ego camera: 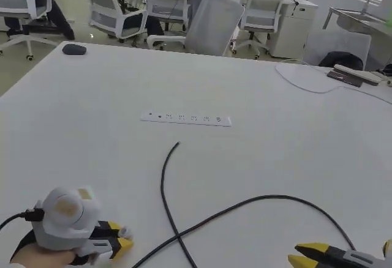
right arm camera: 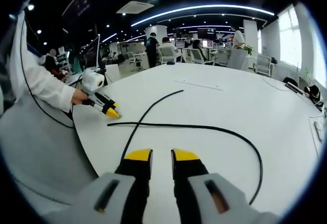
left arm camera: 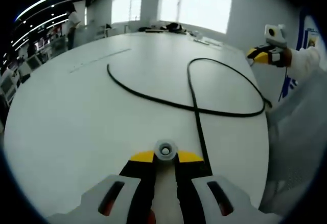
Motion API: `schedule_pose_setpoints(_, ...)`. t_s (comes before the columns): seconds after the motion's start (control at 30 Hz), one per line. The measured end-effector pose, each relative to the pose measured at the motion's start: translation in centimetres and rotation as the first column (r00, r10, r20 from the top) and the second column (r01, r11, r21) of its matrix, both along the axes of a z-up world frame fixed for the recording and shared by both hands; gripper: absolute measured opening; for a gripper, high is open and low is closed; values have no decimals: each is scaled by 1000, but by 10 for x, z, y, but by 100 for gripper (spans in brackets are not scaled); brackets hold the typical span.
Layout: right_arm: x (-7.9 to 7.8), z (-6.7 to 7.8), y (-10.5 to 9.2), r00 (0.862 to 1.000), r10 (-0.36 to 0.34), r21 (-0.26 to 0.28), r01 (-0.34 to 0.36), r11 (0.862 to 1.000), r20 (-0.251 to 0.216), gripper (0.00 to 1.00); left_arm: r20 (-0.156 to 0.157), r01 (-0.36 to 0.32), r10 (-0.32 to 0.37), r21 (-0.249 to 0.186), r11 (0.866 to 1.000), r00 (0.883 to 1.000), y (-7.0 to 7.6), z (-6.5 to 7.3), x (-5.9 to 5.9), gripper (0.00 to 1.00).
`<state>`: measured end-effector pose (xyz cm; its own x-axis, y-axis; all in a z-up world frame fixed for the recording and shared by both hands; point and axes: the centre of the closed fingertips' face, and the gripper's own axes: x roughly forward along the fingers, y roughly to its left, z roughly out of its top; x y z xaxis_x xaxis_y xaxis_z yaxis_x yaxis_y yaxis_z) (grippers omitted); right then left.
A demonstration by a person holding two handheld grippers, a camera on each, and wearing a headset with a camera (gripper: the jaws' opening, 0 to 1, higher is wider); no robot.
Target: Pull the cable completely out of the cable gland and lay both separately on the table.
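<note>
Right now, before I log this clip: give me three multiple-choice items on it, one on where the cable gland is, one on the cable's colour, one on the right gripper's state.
1. The cable gland sits:
A) between the jaws of the left gripper
B) threaded on the cable
C) in the right gripper

2. The cable is:
A) white
B) black
C) red

3. The right gripper is:
A) shut on the cable
B) open, with nothing between its jaws
C) shut on the cable gland

Key:
1 A: the left gripper view shows the cable gland pinched at the yellow jaw tips, with the cable lying apart from it on the table.
2 B: the cable shows black against the white table in every view.
3 B: the right gripper view shows a bare gap between its jaws.
</note>
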<state>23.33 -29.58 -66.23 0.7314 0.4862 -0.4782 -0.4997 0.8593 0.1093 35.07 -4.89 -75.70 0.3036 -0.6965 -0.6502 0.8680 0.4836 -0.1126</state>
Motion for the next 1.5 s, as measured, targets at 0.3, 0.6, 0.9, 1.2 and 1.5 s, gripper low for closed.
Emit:
schedule_pose_setpoints(0.3,-1,-4,2,1000,2,9,-2,1000,-8,16,0,20,-20,51,999,1000,0,-1,-2,17)
schedule_pose_setpoints(0.6,-4,-7,0,1000,-3,14,3,1000,-13,17,-10,-31,31,20,999,999,6,11,2,19)
schedule_pose_setpoints(0.9,-7,-7,5,997,48,-16,-49,999,-66,40,-11,-101,101,-54,993,995,39,61,3,37)
schedule_pose_setpoints(1.2,-23,-11,4,976,84,-85,-103,991,-199,67,-53,-136,130,-118,984,990,74,118,-36,70)
schedule_pose_setpoints(1.5,-52,2,-14,965,65,-91,-91,992,-253,77,-51,-189,185,-108,976,981,115,149,-81,80)
